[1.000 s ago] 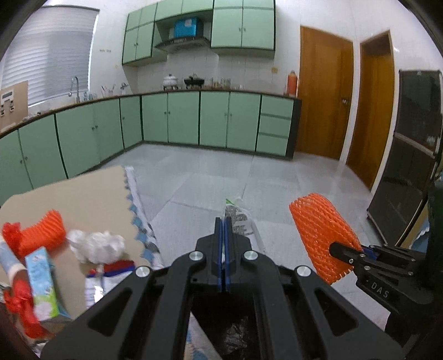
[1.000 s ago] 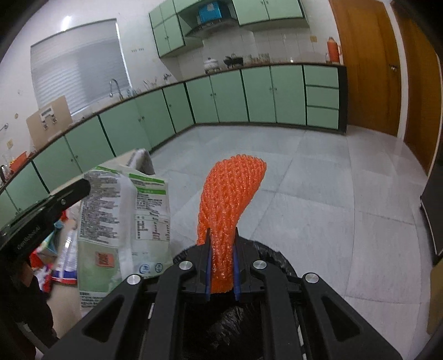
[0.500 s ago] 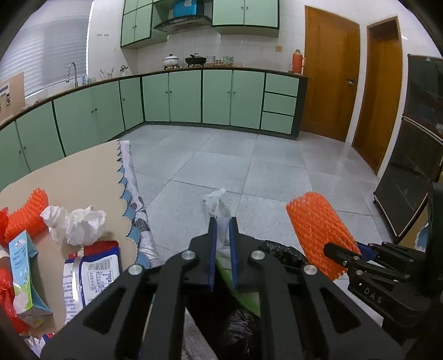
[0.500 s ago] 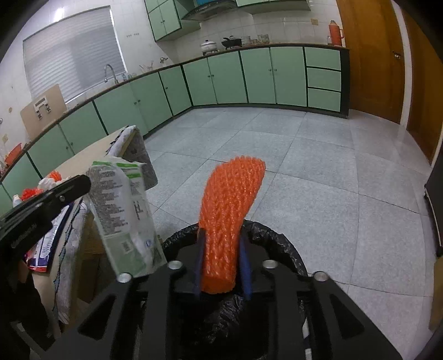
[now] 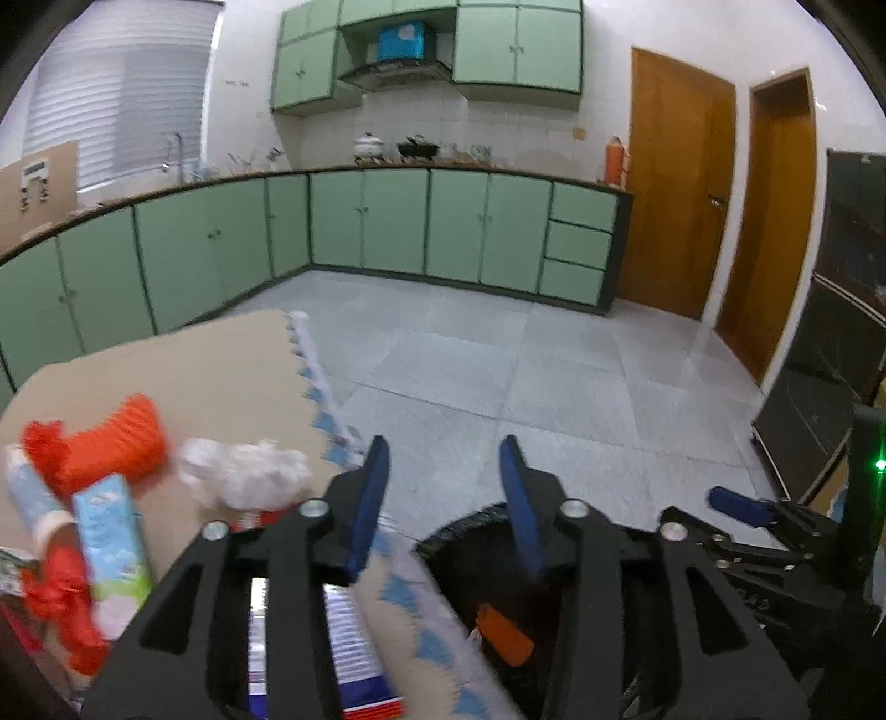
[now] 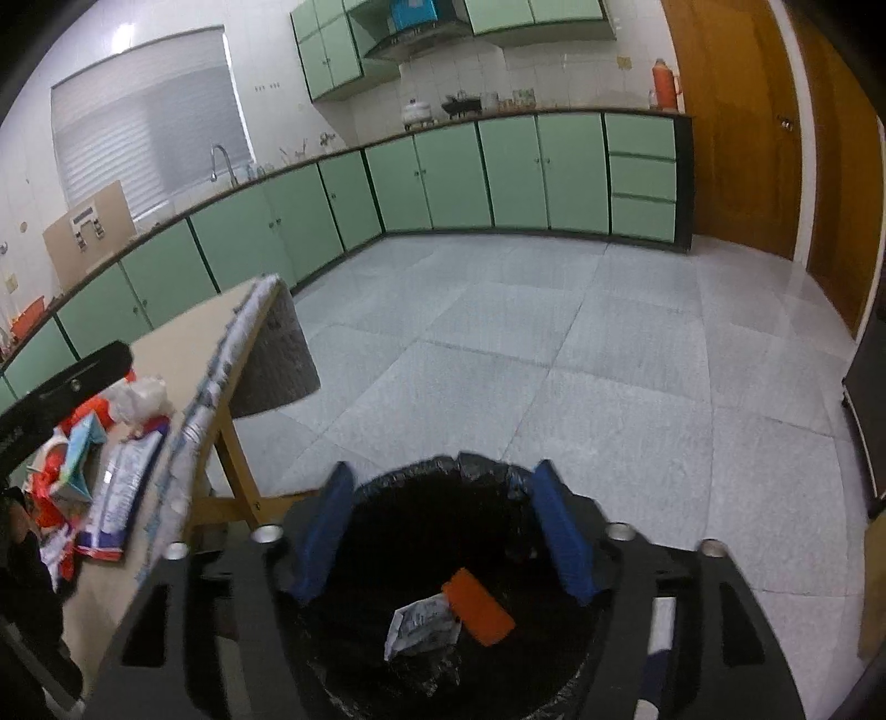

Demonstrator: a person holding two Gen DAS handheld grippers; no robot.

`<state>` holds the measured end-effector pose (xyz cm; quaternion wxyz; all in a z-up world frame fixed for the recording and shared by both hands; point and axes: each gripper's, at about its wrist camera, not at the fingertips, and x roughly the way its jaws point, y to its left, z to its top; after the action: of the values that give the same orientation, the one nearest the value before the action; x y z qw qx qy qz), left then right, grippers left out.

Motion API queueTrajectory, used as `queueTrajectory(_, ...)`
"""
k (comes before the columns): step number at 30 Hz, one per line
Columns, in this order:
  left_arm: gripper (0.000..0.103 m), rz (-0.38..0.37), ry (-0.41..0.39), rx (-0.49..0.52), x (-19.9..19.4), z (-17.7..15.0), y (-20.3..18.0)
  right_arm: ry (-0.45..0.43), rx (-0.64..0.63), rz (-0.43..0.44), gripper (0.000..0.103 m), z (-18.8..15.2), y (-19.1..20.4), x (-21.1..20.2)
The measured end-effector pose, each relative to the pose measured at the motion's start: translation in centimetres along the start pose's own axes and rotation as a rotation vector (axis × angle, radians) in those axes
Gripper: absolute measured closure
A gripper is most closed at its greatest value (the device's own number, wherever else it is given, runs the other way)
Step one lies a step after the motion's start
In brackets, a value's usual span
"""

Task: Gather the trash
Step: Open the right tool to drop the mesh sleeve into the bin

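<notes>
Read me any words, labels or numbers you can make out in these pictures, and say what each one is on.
None can be read.
Blue-and-white packet on the table: print blurred.
Carton: print blurred.
Crumpled wrapper in the bin: print too small.
Blue box above the hood: no readable text.

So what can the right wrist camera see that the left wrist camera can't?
Only the right wrist view shows the crumpled wrapper lying deep in the bin and the table's wooden leg. Only the left wrist view shows the orange foam net on the table. Both show the black-lined trash bin, the orange piece inside it, and the white tissue wad.
</notes>
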<state>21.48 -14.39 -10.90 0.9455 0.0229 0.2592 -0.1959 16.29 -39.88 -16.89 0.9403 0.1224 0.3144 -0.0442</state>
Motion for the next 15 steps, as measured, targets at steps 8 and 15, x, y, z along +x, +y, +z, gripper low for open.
queueTrajectory(8, 0.036, 0.120, -0.081, -0.022, -6.6, 0.1, 4.5, -0.140, -0.043, 0.054, 0.009, 0.9, 4.8, -3.9)
queueTrajectory(15, 0.033, 0.281, -0.107, -0.050, -12.0, -1.4, 9.7, -0.206, -0.095, 0.133, 0.008, 0.5, 10.3, -5.1)
